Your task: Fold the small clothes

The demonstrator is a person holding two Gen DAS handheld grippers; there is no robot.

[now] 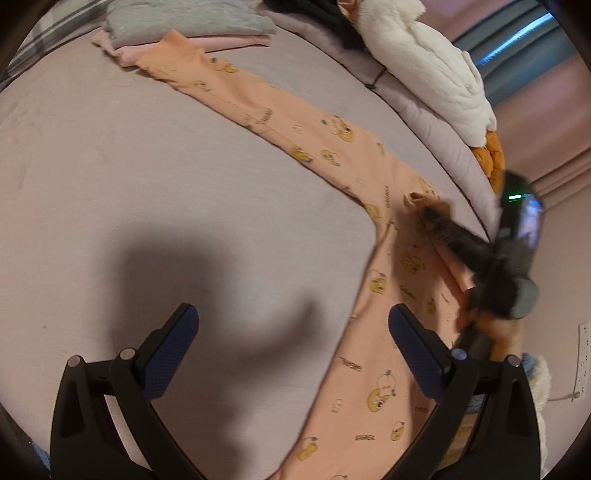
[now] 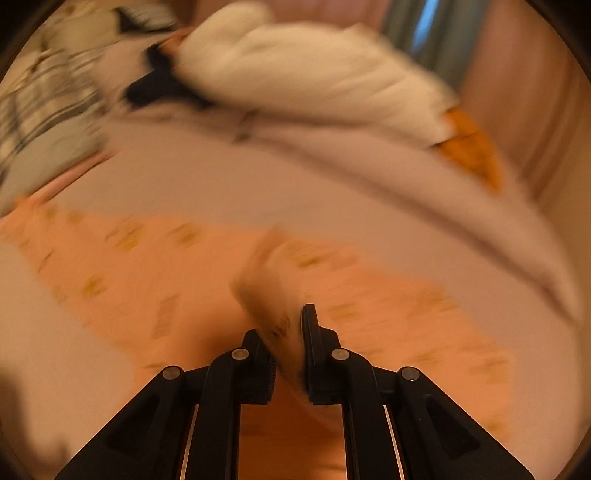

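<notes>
A peach garment [image 1: 332,147] printed with yellow cartoon figures lies stretched out on the lilac bed sheet [image 1: 147,166]. My left gripper [image 1: 291,310] hovers open above the sheet, its right finger over the garment's near part, with nothing between its fingers. My right gripper [image 1: 428,214], blurred, has its tips at a raised corner of the garment at the right. In the right wrist view the right gripper [image 2: 282,321] stands slightly open. A fold of the peach cloth [image 2: 273,291] rises between its fingers and leans on the right one.
A stack of folded clothes, grey [image 1: 184,18] over pink, sits at the far left of the bed. A white plush goose [image 1: 424,62] with orange feet lies on a rolled lilac duvet [image 1: 436,129] along the far right edge. A hand [image 1: 502,328] holds the right gripper.
</notes>
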